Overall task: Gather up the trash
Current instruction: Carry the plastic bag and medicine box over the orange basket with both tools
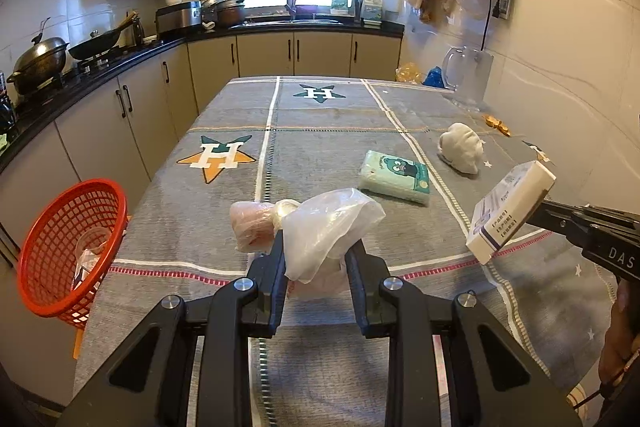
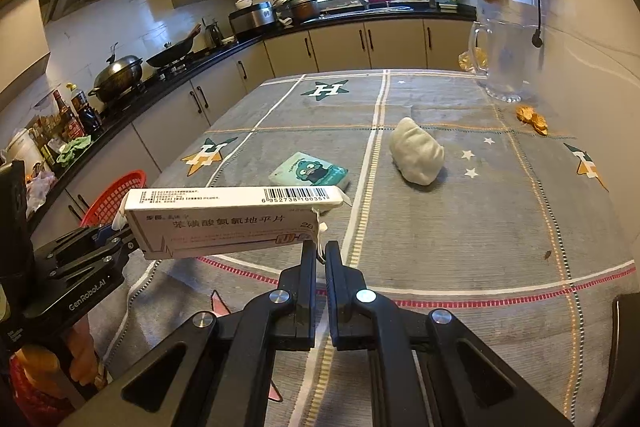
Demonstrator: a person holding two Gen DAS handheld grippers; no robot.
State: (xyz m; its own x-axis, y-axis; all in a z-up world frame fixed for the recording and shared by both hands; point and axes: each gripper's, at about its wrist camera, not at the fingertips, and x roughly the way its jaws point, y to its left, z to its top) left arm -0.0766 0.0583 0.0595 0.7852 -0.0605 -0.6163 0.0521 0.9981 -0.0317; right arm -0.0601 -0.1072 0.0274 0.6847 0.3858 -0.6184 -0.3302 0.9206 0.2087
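Both grippers are loaded, so the step in hand looks like the carry to the basket [image 1: 72,247], which sits off the table's [image 1: 320,131] left edge near its near corner, mouth tilted toward the table, with some clear plastic already inside; the next move calls for swinging each load leftward over that red rim and letting go above the mouth, not short of it, since a drop on the cloth edge would slide to the floor.

The left gripper [image 1: 316,247] is clenched on a bag [image 1: 328,227], a crumpled clear plastic one with something pinkish inside; it is held above the near part of the table, its knotted bulk trailing left of the jaws, so its long axis runs roughly left-right, parallel to the near edge.

The right gripper [image 2: 320,251] is clenched on the end flap of a box [image 2: 232,223], a white medicine carton; the box sticks out to the left of the jaws, long axis level and parallel to the near edge, barcode side up, free end pointing toward the basket.

Not yet collected: a tissue pack [image 1: 394,177] mid-table, a white wad [image 1: 460,147] toward the right edge, and orange scraps [image 2: 532,119] by the jug [image 2: 504,59] at the far right corner.
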